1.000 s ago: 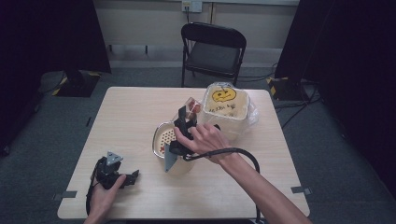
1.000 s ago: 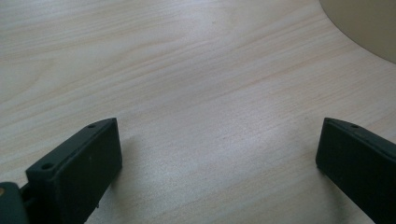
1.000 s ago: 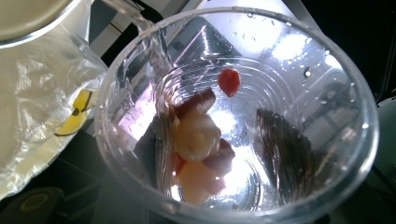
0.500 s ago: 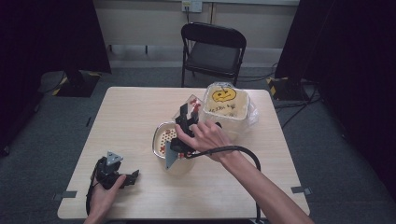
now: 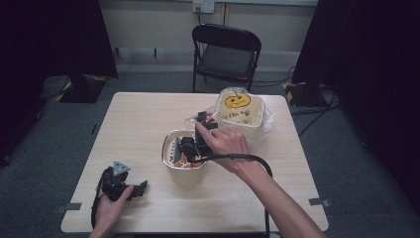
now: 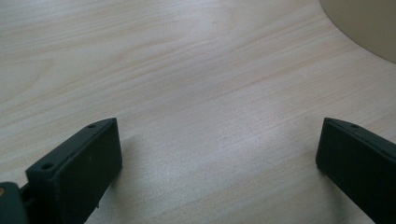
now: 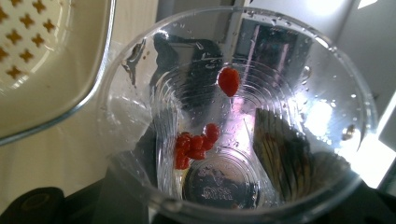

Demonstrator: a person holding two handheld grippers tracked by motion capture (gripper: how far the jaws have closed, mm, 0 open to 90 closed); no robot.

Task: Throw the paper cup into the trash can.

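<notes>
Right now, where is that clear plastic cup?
In the high view the clear plastic cup sits mid-table, clamped in the right tongs over the metal bowl, beside the pumpkin-face container.

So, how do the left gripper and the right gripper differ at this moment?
The left gripper lies low on the table, near its front edge; the right gripper is raised over the strainer bowl. The left gripper's jaws stand wide apart with nothing between them, while the right gripper is shut on a clear cup that has a few red bits inside. Both are black and each is held in a hand.
</notes>
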